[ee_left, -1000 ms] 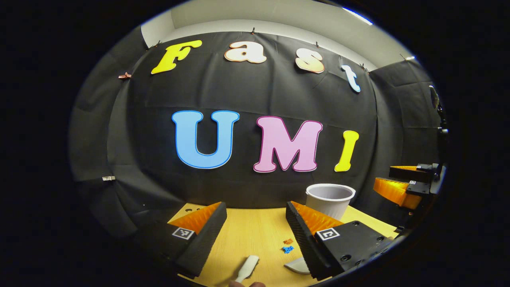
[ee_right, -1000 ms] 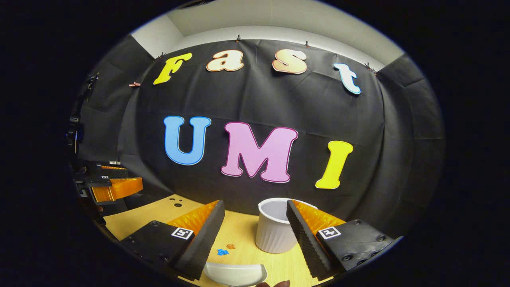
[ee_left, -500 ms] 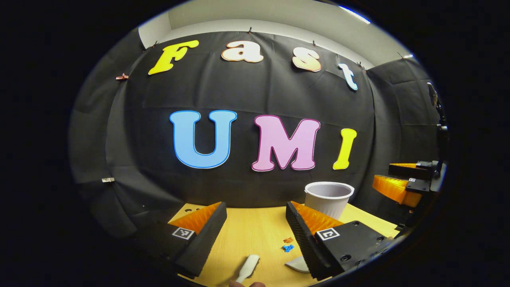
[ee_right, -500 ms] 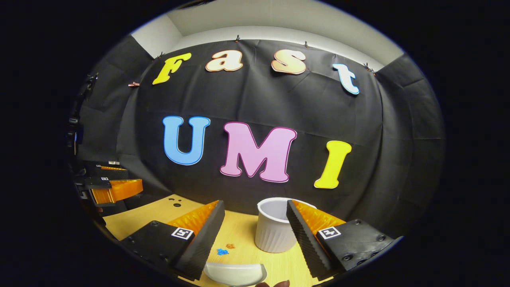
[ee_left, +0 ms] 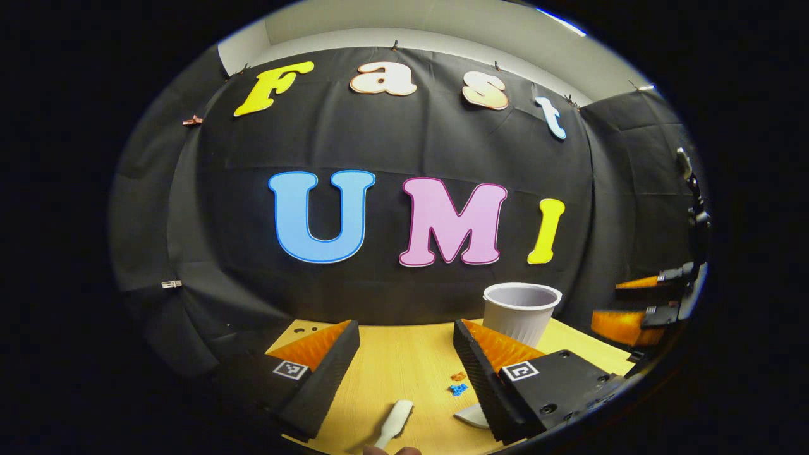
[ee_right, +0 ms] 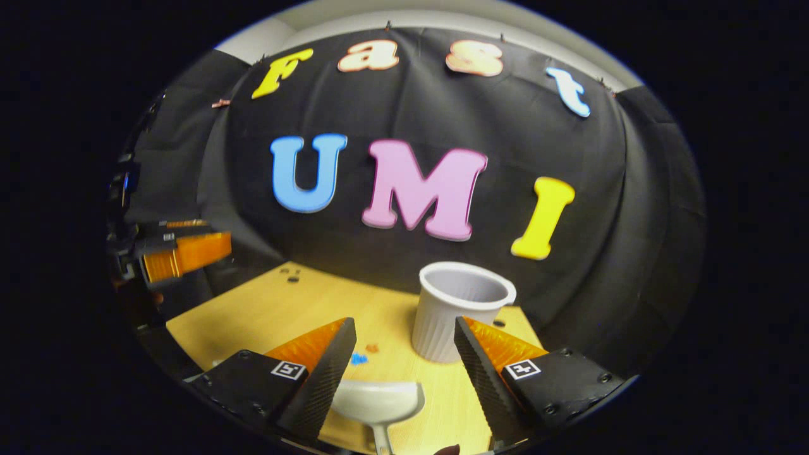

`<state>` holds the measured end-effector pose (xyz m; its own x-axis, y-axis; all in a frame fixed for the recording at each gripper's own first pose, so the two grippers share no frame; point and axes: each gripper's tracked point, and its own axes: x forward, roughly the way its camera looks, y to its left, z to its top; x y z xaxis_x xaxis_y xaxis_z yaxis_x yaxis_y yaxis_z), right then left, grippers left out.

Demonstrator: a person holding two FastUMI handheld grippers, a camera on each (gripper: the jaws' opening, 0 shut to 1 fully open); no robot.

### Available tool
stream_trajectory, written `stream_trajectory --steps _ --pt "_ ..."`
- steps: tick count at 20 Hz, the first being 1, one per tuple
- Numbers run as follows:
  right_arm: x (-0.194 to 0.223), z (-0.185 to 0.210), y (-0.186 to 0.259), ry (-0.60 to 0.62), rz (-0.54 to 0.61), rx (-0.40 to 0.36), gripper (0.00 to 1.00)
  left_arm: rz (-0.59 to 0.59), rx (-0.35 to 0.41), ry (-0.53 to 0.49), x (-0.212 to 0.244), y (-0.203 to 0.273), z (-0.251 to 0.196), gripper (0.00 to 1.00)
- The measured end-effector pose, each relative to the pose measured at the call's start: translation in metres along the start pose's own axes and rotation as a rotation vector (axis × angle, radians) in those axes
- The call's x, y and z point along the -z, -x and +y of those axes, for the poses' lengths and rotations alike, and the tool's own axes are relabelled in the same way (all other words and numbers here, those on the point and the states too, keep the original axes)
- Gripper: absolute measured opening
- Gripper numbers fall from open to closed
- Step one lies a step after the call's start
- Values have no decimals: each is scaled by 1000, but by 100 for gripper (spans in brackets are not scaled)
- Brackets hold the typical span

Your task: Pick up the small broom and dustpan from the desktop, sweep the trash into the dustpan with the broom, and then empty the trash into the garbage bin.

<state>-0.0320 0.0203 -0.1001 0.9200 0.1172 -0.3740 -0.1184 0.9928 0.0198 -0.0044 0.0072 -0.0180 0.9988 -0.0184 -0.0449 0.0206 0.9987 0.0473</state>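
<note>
In the left gripper view a small white broom [ee_left: 394, 421] lies on the wooden desktop [ee_left: 392, 354], just below and between the open fingers of my left gripper [ee_left: 404, 328]. Orange and blue trash bits [ee_left: 457, 383] lie to its right, beside the dustpan's edge [ee_left: 471, 415]. In the right gripper view the white dustpan [ee_right: 379, 399] lies low between the open fingers of my right gripper [ee_right: 404, 323], its handle pointing toward me. The trash bits [ee_right: 364, 354] sit just beyond its left side. A white ribbed garbage bin [ee_right: 460, 309] stands upright behind. Neither gripper holds anything.
The bin [ee_left: 519, 311] stands at the desktop's back right in the left gripper view, with the right gripper [ee_left: 648, 303] beyond it. The left gripper [ee_right: 183, 251] hovers at far left in the right gripper view. Small holes [ee_right: 292, 275] mark the desktop [ee_right: 265, 309]. A fingertip [ee_right: 447, 450] shows at the bottom.
My right gripper has tipped downward, so more desktop and the dustpan's handle show. In the left gripper view the right gripper has dropped lower. The left gripper has barely shifted.
</note>
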Motion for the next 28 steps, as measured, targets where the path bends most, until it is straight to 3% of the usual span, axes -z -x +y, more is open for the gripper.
stream_trajectory --steps 2,4,12,18,26,27,28 --pt "69 14 -2 -34 226 -71 98 15 -7 -3 8 2 2 95" --pt "128 20 -2 -61 390 -93 98 26 -11 -10 13 5 4 95" --pt "243 34 -21 -30 670 -126 98 61 -36 -18 25 18 13 95" --pt "295 35 -57 -20 786 -110 96 79 -61 -26 31 27 19 95" --pt "318 44 -81 -78 898 -109 88 99 -81 -22 38 26 19 96" --pt "315 43 -82 -74 911 -110 70 102 -84 -22 38 24 19 96" --pt "317 42 -83 -75 922 -111 63 106 -85 -21 41 23 18 96"
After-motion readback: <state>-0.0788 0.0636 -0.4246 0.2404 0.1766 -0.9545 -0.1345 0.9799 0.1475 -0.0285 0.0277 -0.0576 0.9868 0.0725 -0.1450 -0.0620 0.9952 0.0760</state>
